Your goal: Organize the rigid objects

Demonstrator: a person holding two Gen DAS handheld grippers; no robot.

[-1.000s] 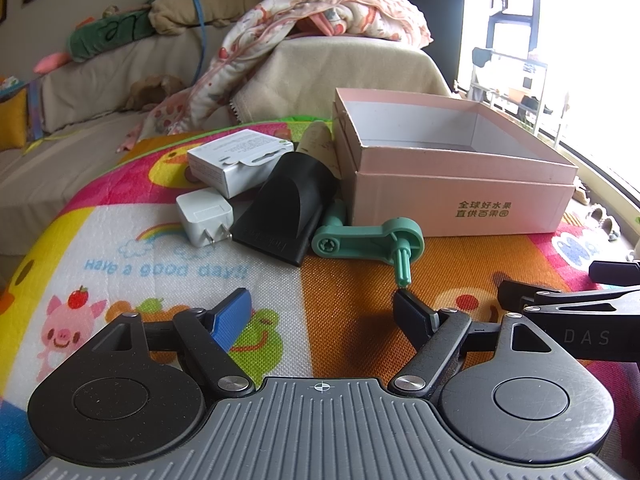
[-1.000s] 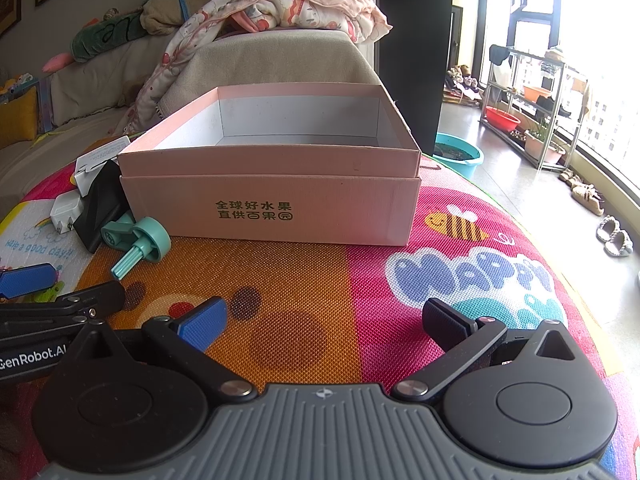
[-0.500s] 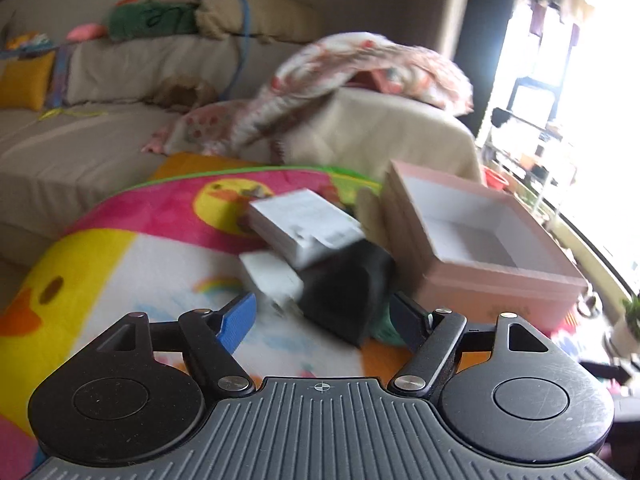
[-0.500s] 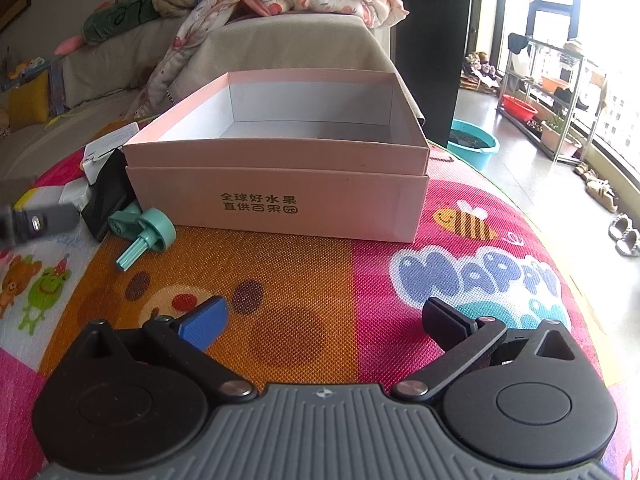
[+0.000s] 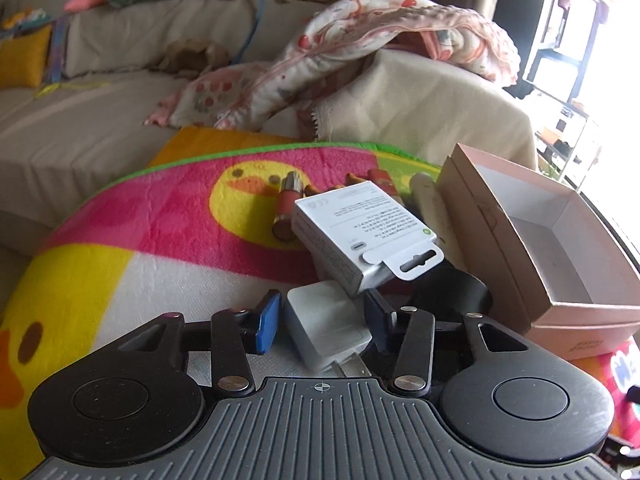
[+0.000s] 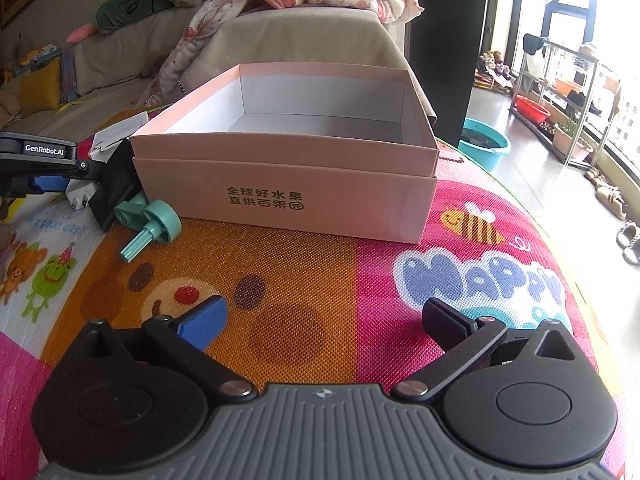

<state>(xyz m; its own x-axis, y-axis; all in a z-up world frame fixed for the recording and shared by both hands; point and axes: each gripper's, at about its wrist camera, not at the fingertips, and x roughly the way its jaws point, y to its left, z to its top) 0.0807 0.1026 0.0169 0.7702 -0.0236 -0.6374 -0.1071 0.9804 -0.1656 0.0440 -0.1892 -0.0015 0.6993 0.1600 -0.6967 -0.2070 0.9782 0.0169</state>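
- Left tool (image 5: pixel 324 324): fingers straddle the white charger (image 5: pixel 326 326) on the mat (image 5: pixel 160 216), apparently not yet clamped.
- Right tool (image 6: pixel 324 316): spread, idle.
- Step: grasping the charger.
- Next: pinch, lift, carry into the empty pink box (image 6: pixel 288 200).

Matt pink cardboard box (image 6: pixel 288 184), glossy white plastic charger (image 5: pixel 324 320), woven-textured foam mat (image 6: pixel 304 280), fleecy blanket (image 5: pixel 160 216)
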